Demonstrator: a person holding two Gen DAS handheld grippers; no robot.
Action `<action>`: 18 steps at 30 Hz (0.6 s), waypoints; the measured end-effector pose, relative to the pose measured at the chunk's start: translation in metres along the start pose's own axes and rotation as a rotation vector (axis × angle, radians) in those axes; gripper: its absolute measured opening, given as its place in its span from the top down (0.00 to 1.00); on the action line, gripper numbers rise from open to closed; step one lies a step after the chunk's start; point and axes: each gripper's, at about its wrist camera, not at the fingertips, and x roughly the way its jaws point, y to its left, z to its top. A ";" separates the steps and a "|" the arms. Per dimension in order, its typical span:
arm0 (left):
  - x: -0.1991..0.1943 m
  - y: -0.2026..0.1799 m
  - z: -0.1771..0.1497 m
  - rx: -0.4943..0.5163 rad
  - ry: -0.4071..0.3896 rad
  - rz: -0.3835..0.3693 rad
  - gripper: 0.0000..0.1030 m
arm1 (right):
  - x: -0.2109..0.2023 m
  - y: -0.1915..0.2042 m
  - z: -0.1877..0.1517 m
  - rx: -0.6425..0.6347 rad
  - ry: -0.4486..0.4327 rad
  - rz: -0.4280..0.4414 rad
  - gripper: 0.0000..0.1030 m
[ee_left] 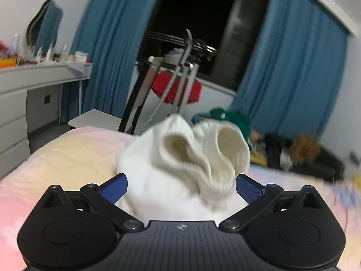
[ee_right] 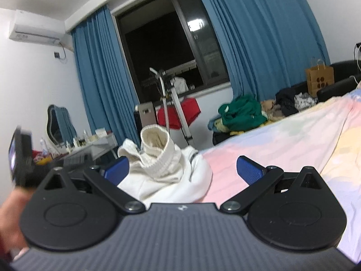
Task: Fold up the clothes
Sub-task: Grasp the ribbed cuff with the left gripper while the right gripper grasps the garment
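The left tool (ee_left: 181,186) is gaping wide, its blue pads flanking a cream ribbed-cuff sweater (ee_left: 180,158) that is lying bunched on the pastel bed (ee_left: 67,149). Right of the sweater, the right tool (ee_right: 182,169) is likewise gaping, clamping nothing. No writing is legible.

Both cams sit low over the bed (ee_right: 293,135), looking along their own fingers toward the window (ee_right: 171,52) wall; left wrist view is right up against the white garment (ee_left: 180,158), blurry; right wrist view sits close too, garment (ee_right: 167,171) off to its left; both share the blue curtains (ee_left: 293,67), drying rack (ee_left: 180,74) and green clothes pile (ee_right: 241,113).
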 end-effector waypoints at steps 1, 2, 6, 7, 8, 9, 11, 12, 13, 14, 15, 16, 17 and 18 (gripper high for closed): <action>0.010 0.001 0.007 -0.030 -0.001 0.004 0.00 | 0.003 -0.001 -0.001 0.004 0.014 -0.003 0.00; 0.022 0.002 0.014 -0.064 -0.001 0.006 0.00 | 0.005 -0.003 -0.002 0.008 0.027 -0.008 0.00; 0.073 0.002 0.028 -0.127 -0.006 0.042 0.00 | 0.016 -0.008 -0.006 0.024 0.079 -0.035 0.00; 0.085 0.001 0.028 -0.133 -0.004 0.057 0.00 | 0.020 -0.010 -0.008 0.028 0.092 -0.046 0.00; 0.097 0.002 0.028 -0.148 0.004 0.058 0.01 | 0.024 -0.011 -0.010 0.033 0.106 -0.051 0.00; 0.109 0.002 0.028 -0.163 0.011 0.059 0.03 | 0.029 -0.013 -0.012 0.039 0.122 -0.052 0.00; 0.130 0.002 0.028 -0.190 0.020 0.058 0.04 | 0.037 -0.017 -0.016 0.055 0.148 -0.043 0.00; 0.138 0.001 0.027 -0.191 0.018 0.065 0.05 | 0.040 -0.019 -0.019 0.059 0.155 -0.042 0.00; 0.145 0.001 0.027 -0.188 0.013 0.078 0.05 | 0.042 -0.020 -0.021 0.060 0.160 -0.042 0.00; 0.152 0.000 0.026 -0.185 0.008 0.092 0.07 | 0.045 -0.022 -0.024 0.062 0.165 -0.042 0.00; 0.159 0.000 0.026 -0.183 0.005 0.105 0.10 | 0.048 -0.023 -0.026 0.064 0.170 -0.043 0.00; 0.166 0.001 0.026 -0.184 0.005 0.115 0.13 | 0.051 -0.025 -0.029 0.065 0.175 -0.043 0.00; 0.172 0.002 0.026 -0.183 0.003 0.127 0.23 | 0.053 -0.026 -0.031 0.067 0.180 -0.043 0.00; 0.175 0.003 0.025 -0.178 -0.010 0.147 0.30 | 0.056 -0.027 -0.034 0.070 0.185 -0.040 0.00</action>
